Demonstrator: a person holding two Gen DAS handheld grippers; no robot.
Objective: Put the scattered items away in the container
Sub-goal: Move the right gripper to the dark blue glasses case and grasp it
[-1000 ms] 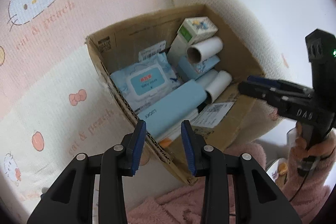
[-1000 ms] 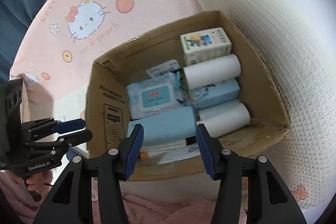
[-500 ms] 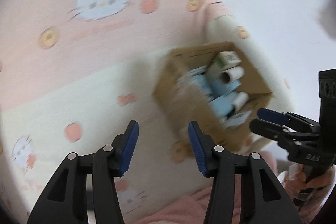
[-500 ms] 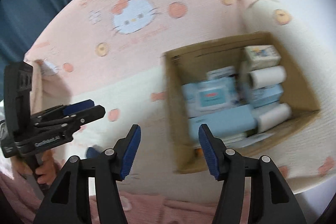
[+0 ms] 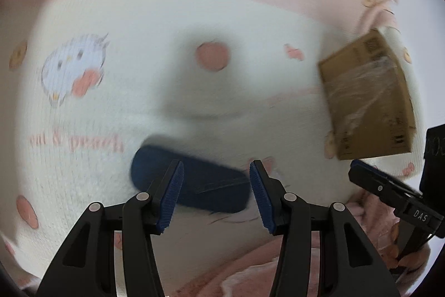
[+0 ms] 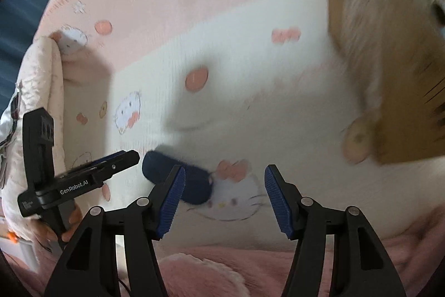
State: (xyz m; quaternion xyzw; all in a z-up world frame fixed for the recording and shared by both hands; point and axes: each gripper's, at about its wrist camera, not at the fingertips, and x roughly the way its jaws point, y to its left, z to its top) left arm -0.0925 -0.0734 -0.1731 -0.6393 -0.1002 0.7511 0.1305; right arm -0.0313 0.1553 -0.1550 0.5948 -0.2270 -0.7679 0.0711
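While my left gripper (image 5: 216,195) points down at the bed, its blue pads stand wide apart and grip nothing — the dark blue case (image 5: 192,181) lies flat on the bedspread (image 5: 116,91) beyond them, its left end jutting past the left pad. My right gripper (image 6: 224,199) is opening, nothing pressed between its pads; in that view the same case (image 6: 178,176) lies low and left, partly behind the left pad. On the bedspread I can read "& peach" in pink beside a cat print, and the right gripper's side (image 5: 395,199) carries "DAS", while the left gripper's body (image 6: 78,183) shows "GenRobot.AI". The cardboard box (image 5: 367,102) stands well apart from the case, off to the right near the bed's edge, its outer wall taped and bearing a printed code too blurred to read. Between case and box the cream bedspread is bare. A pink fluffy sleeve (image 6: 211,272) fills the bottom edge of the right view.
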